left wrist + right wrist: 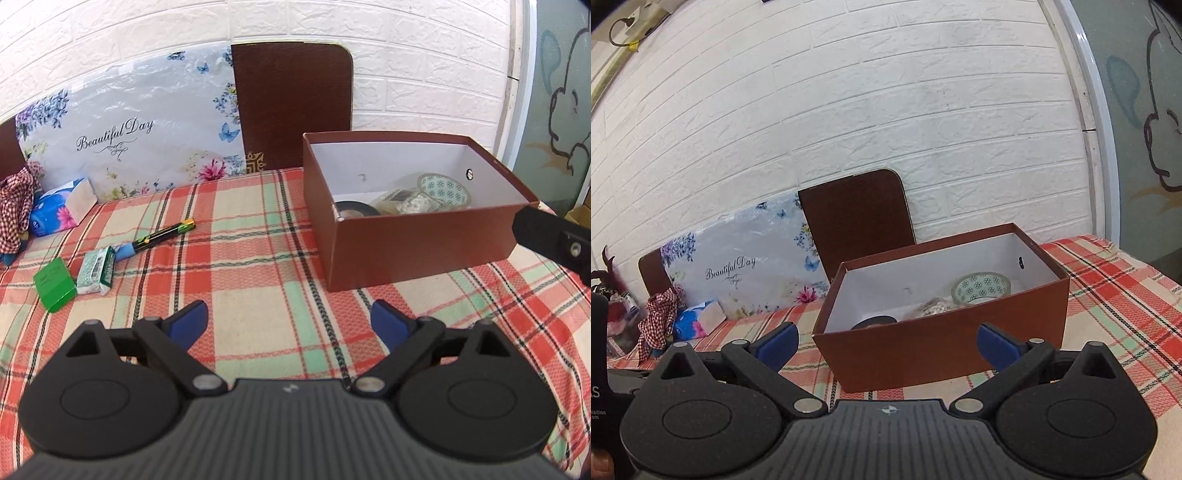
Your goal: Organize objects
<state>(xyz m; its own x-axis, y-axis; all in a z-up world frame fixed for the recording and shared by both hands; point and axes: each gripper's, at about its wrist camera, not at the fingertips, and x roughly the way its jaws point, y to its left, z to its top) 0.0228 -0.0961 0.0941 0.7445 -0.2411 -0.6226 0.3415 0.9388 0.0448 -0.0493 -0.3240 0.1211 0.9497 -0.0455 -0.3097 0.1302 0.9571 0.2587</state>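
A brown cardboard box (417, 251) with a white inside stands on the plaid tablecloth (258, 258) at the right. It holds a patterned tape roll (445, 190), a black tape roll (354, 212) and a clear bag of small pieces (406, 201). On the cloth at the left lie a green box (55, 284), a green-and-white pack (96, 269) and a black-and-green pen (162, 234). My left gripper (290, 325) is open and empty above the cloth. My right gripper (886, 343) is open and empty in front of the box (942, 350).
A blue tissue pack (59, 212) and a red checked cloth (16, 206) lie at the far left. A floral board (129, 136) and a brown board (295, 103) lean on the white brick wall. The right gripper's body (554, 236) shows at the right edge.
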